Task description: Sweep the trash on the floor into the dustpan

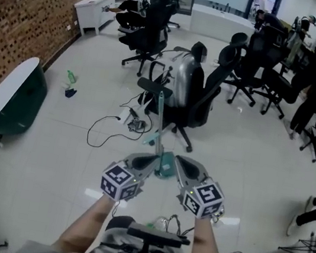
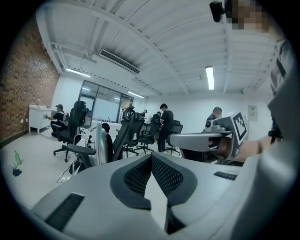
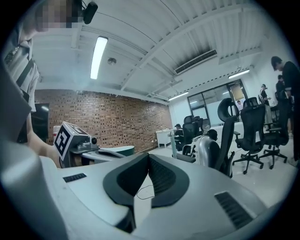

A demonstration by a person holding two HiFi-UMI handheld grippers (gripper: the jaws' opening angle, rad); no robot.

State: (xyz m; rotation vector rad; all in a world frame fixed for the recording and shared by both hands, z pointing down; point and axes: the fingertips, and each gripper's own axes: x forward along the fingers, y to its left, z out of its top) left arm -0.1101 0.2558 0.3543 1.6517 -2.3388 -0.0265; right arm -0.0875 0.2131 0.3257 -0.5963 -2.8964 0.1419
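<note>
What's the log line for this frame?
left gripper: shut, empty | right gripper: shut, empty | dustpan: upright ahead, not held | sweeping: not started

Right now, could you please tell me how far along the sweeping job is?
Nothing looks done: a green bottle and a dark scrap lie on the floor by the brick wall. In hand, nothing: the left gripper and right gripper are shut and empty, pointing toward the teal long-handled dustpan standing ahead. Picking it up and all the sweeping are left.
</note>
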